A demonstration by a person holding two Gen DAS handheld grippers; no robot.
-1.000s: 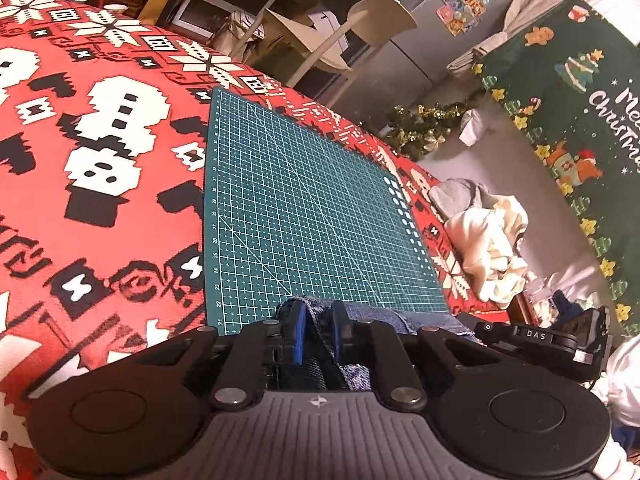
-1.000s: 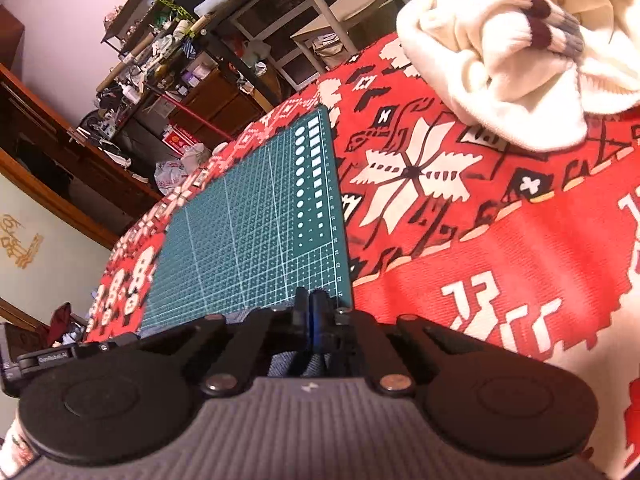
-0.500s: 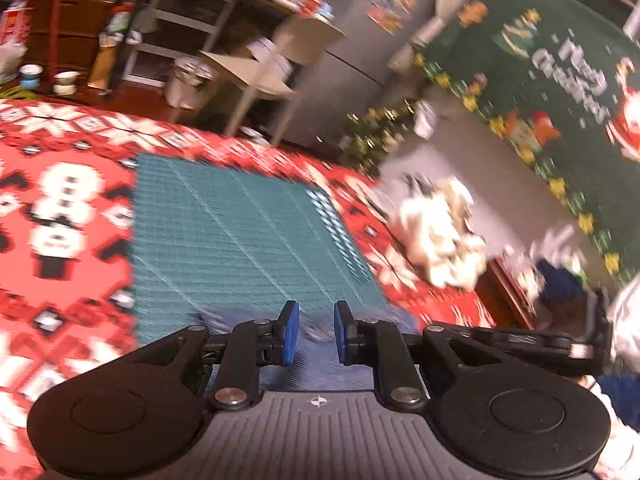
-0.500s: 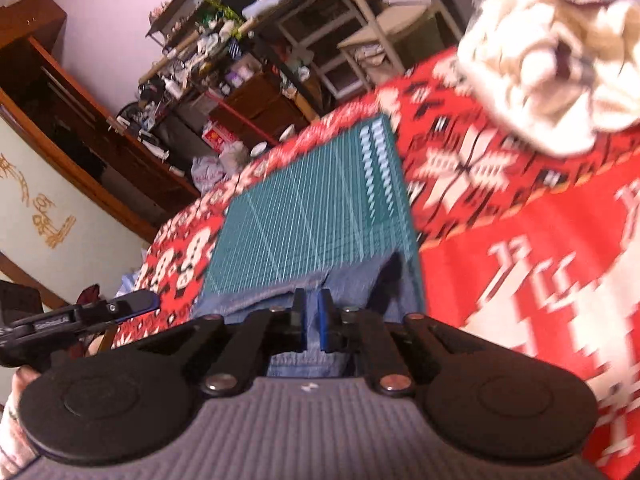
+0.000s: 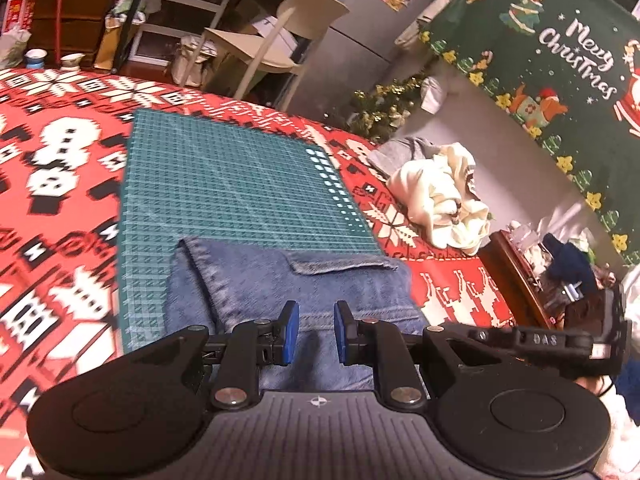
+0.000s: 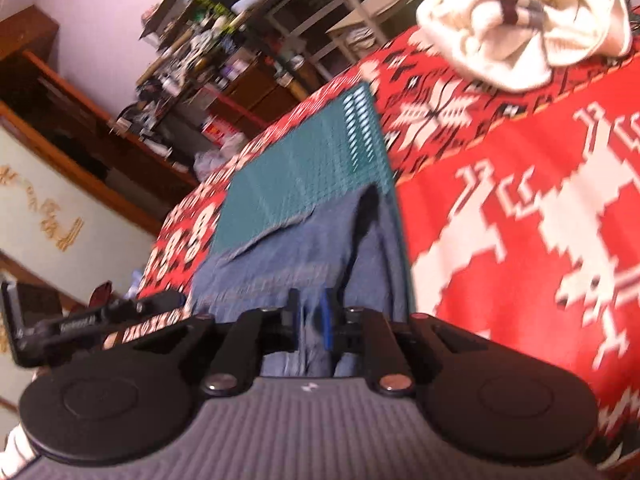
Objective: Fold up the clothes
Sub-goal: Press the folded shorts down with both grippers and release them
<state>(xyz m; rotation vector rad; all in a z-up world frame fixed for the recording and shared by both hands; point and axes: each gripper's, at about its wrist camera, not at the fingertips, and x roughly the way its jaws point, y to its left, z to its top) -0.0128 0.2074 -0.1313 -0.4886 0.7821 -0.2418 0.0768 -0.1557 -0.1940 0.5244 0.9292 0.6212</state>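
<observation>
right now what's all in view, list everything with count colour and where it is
denim garment: 1, blue, lying on the near end of the mat
cutting mat: 1, green with a grid, on the tablecloth
tablecloth: 1, red with white and black snowmen and snowflakes, covering the table
cream garment: 1, off-white, bunched up at the table's far right edge
chair: 1, beige, beyond the table
Christmas banner: 1, dark green, on the right wall
left gripper: 1, black with blue fingers apart over the denim, nothing pinched
right gripper: 1, black, jaws opening, a denim fold between them
</observation>
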